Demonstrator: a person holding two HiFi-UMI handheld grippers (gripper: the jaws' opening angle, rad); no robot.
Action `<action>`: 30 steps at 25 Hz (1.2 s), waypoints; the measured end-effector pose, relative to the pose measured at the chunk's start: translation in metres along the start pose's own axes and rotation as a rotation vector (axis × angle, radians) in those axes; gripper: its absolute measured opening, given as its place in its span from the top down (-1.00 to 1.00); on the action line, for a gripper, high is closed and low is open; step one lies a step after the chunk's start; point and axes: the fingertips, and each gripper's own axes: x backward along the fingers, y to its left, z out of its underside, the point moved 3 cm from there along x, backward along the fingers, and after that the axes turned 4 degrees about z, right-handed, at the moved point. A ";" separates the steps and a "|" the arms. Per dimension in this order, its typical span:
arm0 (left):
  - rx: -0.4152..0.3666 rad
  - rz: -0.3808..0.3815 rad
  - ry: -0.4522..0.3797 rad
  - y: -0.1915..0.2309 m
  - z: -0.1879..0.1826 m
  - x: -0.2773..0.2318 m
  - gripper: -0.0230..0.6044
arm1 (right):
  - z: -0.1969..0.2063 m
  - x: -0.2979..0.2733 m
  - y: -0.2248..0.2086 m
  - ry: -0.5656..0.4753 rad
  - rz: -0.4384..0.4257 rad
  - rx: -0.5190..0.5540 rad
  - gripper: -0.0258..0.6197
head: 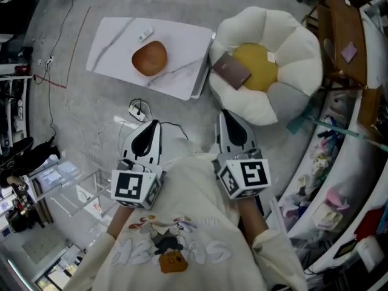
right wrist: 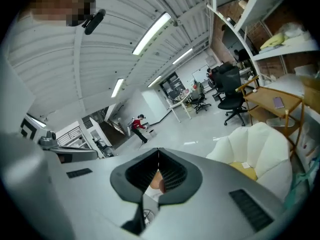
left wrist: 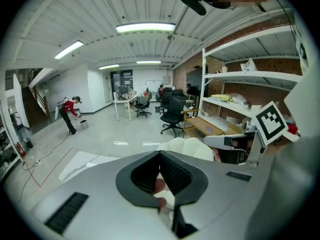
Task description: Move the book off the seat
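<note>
— Holding anything in your tongs at this moment?
— No; my left gripper (head: 153, 125) is closed with nothing in it; my right gripper (head: 225, 115) is closed also, and empty; I keep both low in front of me.
— And where is the book?
— The book (head: 231, 70) lies flat on the flower-shaped seat (head: 291, 47), partly over its yellow middle (on the side nearer the white board (head: 115, 41)); a brown round thing (head: 150, 57) sits on that board.
</note>
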 end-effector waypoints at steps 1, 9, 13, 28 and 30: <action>0.014 -0.002 0.016 -0.001 0.000 -0.009 0.90 | -0.001 -0.005 -0.011 0.009 -0.002 -0.015 0.90; 0.024 0.099 0.138 -0.011 0.010 -0.074 0.89 | 0.002 -0.024 -0.067 0.035 -0.011 -0.084 0.89; 0.055 0.176 0.169 -0.013 0.032 -0.121 0.89 | 0.028 -0.056 -0.102 0.084 -0.017 -0.129 0.89; 0.232 0.241 0.377 0.000 0.192 -0.298 0.89 | 0.207 -0.175 -0.237 0.339 0.109 -0.102 0.89; 0.237 0.235 0.411 0.001 0.211 -0.309 0.89 | 0.228 -0.182 -0.250 0.371 0.136 -0.102 0.89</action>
